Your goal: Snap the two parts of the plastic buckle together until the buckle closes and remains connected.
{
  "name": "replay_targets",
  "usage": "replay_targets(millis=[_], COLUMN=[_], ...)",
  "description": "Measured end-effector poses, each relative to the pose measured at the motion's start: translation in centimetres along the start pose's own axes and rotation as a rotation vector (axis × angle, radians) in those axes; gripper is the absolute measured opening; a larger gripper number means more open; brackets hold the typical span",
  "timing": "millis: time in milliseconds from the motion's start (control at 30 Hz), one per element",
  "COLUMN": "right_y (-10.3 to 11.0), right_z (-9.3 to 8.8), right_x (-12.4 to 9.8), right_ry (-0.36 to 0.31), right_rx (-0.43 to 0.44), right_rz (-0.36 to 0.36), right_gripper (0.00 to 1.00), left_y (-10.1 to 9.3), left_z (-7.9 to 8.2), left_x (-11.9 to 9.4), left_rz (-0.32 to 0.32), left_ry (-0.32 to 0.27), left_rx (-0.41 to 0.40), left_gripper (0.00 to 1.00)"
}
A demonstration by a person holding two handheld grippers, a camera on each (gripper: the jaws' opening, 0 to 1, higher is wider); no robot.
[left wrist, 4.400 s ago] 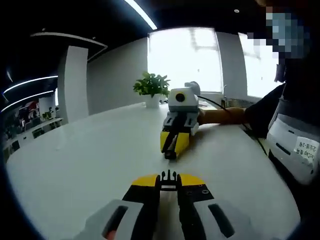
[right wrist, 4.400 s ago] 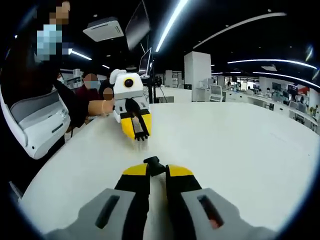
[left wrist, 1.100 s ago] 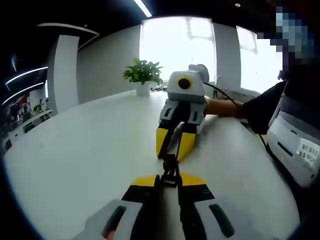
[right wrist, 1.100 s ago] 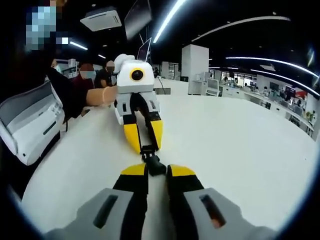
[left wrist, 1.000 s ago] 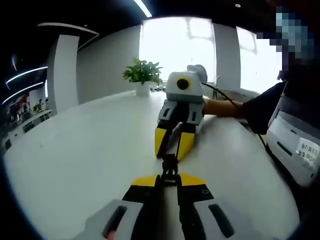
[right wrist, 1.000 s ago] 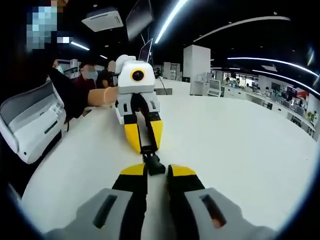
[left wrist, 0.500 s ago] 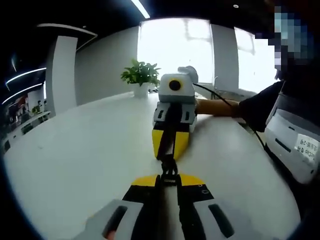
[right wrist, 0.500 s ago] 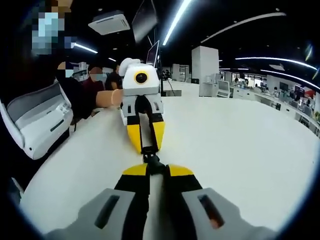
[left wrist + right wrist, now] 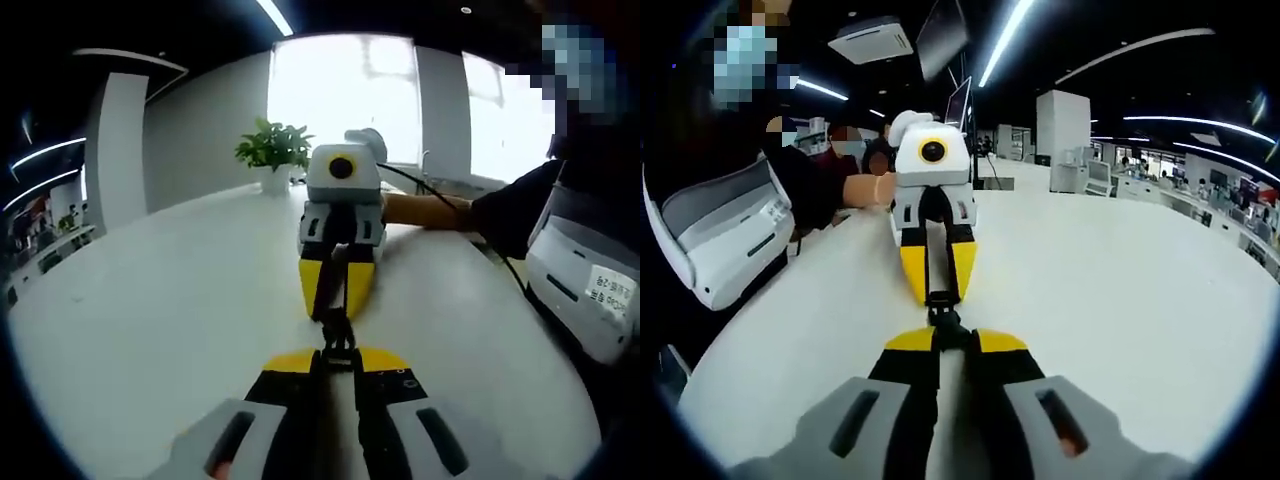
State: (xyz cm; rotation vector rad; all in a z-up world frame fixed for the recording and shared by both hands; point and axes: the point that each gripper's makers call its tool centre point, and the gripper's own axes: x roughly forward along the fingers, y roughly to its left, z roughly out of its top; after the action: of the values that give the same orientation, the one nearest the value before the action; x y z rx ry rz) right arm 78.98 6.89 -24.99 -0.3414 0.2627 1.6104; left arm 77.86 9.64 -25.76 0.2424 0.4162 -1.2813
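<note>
1. While your left claw [image 9: 337, 358] is clamped on one black half of the buckle [image 9: 338, 343], that half sticks out just past its yellow tips, low in the middle of the left gripper view.
2. Your right claw [image 9: 940, 338] is closed the same way on the other buckle half [image 9: 943, 321], which pokes out between its yellow tips in the right gripper view.
3. The two claws face each other nose to nose over the bench [image 9: 170, 300]. In the left gripper view your right claw [image 9: 333, 300] comes in from ahead, its yellow jaws pinched on a black piece that meets the half you hold.
4. In the right gripper view your left claw [image 9: 938, 297] mirrors this, with its black piece touching the half in the right claw.
5. The two halves are in line and in contact; whether they have latched is too small to tell.
6. The buckle sits above the white bench top, between the two claws, near the edge closest to you.
7. Your hand [image 9: 878, 189] grips the left tool behind its body, and your forearm [image 9: 425, 211] reaches in behind the right tool.
8. A potted plant [image 9: 272, 153] stands at the far side of the bench in the left gripper view, before a bright window [image 9: 350, 95].
</note>
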Motion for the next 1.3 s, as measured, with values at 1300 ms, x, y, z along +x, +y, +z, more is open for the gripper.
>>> replay_targets(millis=[1300], right_y=[0.72], right_z=[0.04], right_x=[0.11], right_ry=[0.010], right_rx=[-0.042], right_rz=[-0.138], right_gripper=[0.11], left_y=[-0.45], left_z=[0.06], left_x=[0.23], left_rz=[0.079], left_ry=[-0.024], left_rx=[0.008], left_gripper=[0.11])
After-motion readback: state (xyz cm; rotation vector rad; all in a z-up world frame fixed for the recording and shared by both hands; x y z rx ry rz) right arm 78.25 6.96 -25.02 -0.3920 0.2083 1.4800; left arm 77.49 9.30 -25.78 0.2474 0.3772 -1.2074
